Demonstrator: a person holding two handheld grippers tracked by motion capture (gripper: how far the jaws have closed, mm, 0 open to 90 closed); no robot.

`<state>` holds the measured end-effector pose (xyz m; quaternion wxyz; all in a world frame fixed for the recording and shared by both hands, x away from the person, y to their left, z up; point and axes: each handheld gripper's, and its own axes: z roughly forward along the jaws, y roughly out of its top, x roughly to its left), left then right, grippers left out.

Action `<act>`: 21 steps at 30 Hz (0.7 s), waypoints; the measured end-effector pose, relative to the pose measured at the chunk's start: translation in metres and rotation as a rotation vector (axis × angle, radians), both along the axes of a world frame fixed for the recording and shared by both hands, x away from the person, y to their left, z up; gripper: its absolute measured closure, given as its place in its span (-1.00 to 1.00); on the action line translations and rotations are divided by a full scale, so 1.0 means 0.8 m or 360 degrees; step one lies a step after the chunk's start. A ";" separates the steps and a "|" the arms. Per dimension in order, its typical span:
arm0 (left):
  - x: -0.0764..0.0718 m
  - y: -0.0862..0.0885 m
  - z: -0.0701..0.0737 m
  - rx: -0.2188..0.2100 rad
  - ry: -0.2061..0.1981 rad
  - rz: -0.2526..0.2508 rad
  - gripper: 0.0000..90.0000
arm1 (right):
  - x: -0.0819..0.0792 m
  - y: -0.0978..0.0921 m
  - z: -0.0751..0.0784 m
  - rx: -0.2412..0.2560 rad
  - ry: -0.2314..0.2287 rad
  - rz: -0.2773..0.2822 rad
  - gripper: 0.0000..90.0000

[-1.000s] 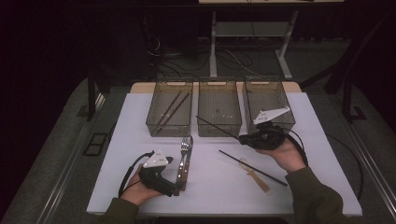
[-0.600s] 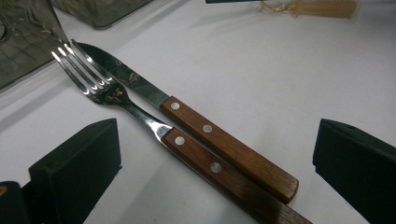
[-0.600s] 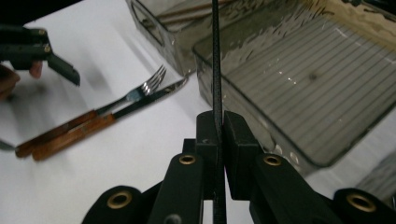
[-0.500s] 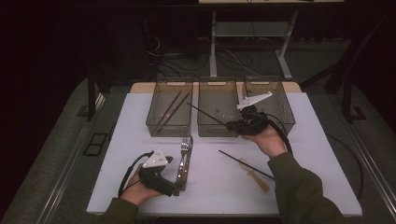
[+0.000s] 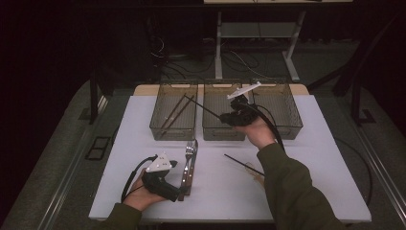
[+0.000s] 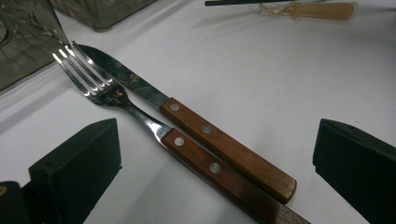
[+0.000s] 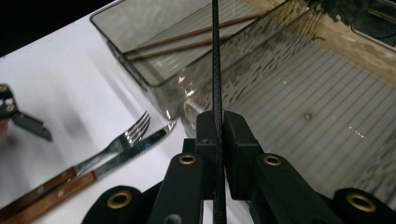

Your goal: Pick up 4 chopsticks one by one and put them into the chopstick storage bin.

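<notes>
My right gripper (image 5: 224, 116) hovers over the middle mesh bin (image 5: 215, 132), shut on a black chopstick (image 5: 207, 108) whose tip points toward the left bin (image 5: 160, 127). In the right gripper view the jaws (image 7: 217, 126) clamp that chopstick (image 7: 216, 56), and two brown chopsticks (image 7: 187, 39) lie in the bin beyond. A second black chopstick (image 5: 239, 162) lies on the white table. Low at the front, my left gripper (image 5: 180, 192) rests open. Its jaws (image 6: 217, 135) straddle the wooden handles of a fork (image 6: 107, 95) and a knife (image 6: 140, 88) lying side by side.
A third mesh bin (image 5: 287, 125) stands at the back right. A tan piece (image 6: 322, 10) lies at the end of the loose black chopstick. The white table (image 5: 316, 158) ends near my forearms, and a cable (image 5: 273, 125) trails from the right gripper.
My right gripper has carried the black chopstick up and to the left, from in front of the right bin to above the middle bin. The left gripper has stayed put.
</notes>
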<state>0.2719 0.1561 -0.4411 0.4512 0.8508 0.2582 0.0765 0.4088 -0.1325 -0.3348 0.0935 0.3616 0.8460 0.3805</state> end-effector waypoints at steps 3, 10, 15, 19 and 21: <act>0.000 0.000 0.000 -0.0007 -0.0003 0.0000 -1.00 | 0.009 0.013 0.001 -0.0008 -0.0004 -0.0008 0.89; 0.000 0.000 0.001 -0.0010 -0.0011 -0.0017 -1.00 | 0.032 0.048 0.002 -0.0037 -0.0003 -0.0038 0.90; 0.000 -0.001 0.002 -0.0015 -0.0017 -0.0024 -1.00 | 0.048 0.073 0.003 -0.0054 -0.0002 -0.0063 0.89; -0.001 -0.001 0.003 -0.0022 -0.0022 -0.0029 -1.00 | 0.060 0.096 0.001 -0.0087 0.0004 -0.0081 0.89; -0.001 -0.001 0.003 -0.0024 -0.0022 -0.0031 -1.00 | 0.065 0.104 -0.002 -0.0101 0.0013 -0.0091 0.89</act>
